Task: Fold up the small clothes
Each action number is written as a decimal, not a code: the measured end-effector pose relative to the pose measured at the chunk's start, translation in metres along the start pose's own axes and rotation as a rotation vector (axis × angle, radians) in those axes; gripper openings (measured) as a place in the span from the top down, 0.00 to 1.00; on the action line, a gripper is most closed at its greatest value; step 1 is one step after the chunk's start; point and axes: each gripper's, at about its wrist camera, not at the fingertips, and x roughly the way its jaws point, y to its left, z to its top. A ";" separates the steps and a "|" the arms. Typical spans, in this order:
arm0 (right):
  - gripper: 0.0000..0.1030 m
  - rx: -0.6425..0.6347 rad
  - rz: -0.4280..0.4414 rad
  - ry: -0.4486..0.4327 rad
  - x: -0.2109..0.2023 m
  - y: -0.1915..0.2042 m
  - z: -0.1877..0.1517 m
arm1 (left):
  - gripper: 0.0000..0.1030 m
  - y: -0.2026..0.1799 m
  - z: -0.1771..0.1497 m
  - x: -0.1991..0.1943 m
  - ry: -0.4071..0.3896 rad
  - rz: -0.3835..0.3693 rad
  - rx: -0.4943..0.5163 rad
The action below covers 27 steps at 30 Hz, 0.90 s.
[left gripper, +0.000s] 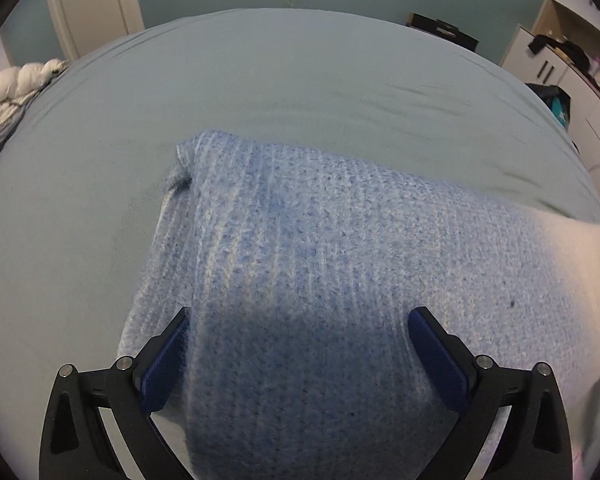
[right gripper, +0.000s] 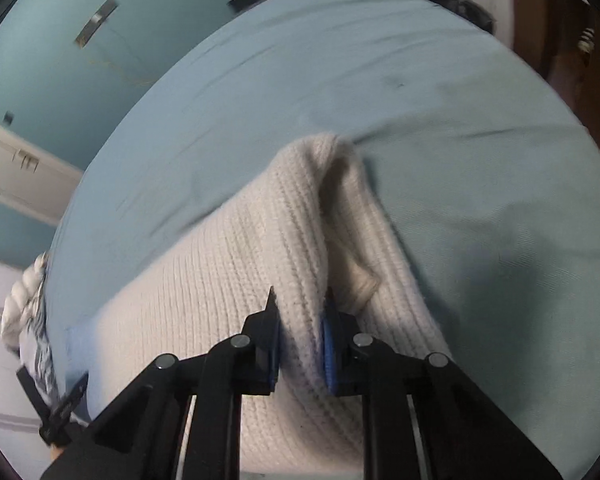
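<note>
Knit sweater point(left gripper: 320, 272) on bed point(left gripper: 260, 80), blue end left, white end right | left gripper point(left gripper: 298, 328) spread wide over knit | right gripper point(right gripper: 300, 304) pinching white fold | fold underway, unfinished

Blue-sheeted bed point(left gripper: 260, 80), knit garment point(left gripper: 320, 260) on it

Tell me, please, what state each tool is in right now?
Left tool: open, over the knit garment.
Right tool: shut on the knit garment.
</note>
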 end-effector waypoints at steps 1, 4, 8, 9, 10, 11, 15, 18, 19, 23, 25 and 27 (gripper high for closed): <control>0.90 -0.013 0.005 -0.043 -0.015 0.002 -0.005 | 0.00 0.000 0.000 0.001 -0.001 -0.005 0.006; 0.90 0.015 -0.006 -0.089 -0.033 -0.010 -0.025 | 0.00 0.032 0.014 0.012 0.052 -0.069 -0.009; 0.89 0.023 -0.072 -0.067 0.012 -0.036 -0.034 | 0.00 0.044 0.022 0.020 0.081 -0.111 -0.008; 0.88 -0.003 -0.095 -0.083 0.021 -0.032 -0.036 | 0.00 0.048 0.025 0.021 0.086 -0.109 -0.006; 0.83 -0.052 -0.131 -0.119 0.023 -0.025 -0.041 | 0.00 0.046 0.030 0.018 0.095 -0.105 -0.008; 0.80 -0.091 -0.167 -0.149 0.021 -0.017 -0.045 | 0.00 0.049 0.034 0.011 0.097 -0.088 -0.006; 0.36 -0.049 -0.320 -0.222 -0.024 0.000 -0.059 | 0.01 0.048 0.046 -0.037 -0.067 0.090 0.024; 0.35 -0.031 -0.329 -0.324 -0.068 0.022 -0.071 | 0.00 0.024 0.041 -0.050 -0.127 0.081 0.105; 0.33 -0.057 -0.290 -0.315 -0.071 0.033 -0.077 | 0.00 0.011 0.038 -0.047 -0.130 0.066 0.136; 0.32 -0.270 -0.189 -0.257 -0.048 0.099 -0.114 | 0.00 -0.024 0.013 -0.031 -0.143 0.051 0.259; 0.32 -0.417 -0.225 -0.233 -0.027 0.115 -0.138 | 0.00 -0.032 0.001 -0.015 -0.157 0.103 0.275; 0.28 -0.552 -0.345 -0.200 0.003 0.122 -0.162 | 0.00 -0.031 -0.006 -0.002 -0.204 0.144 0.287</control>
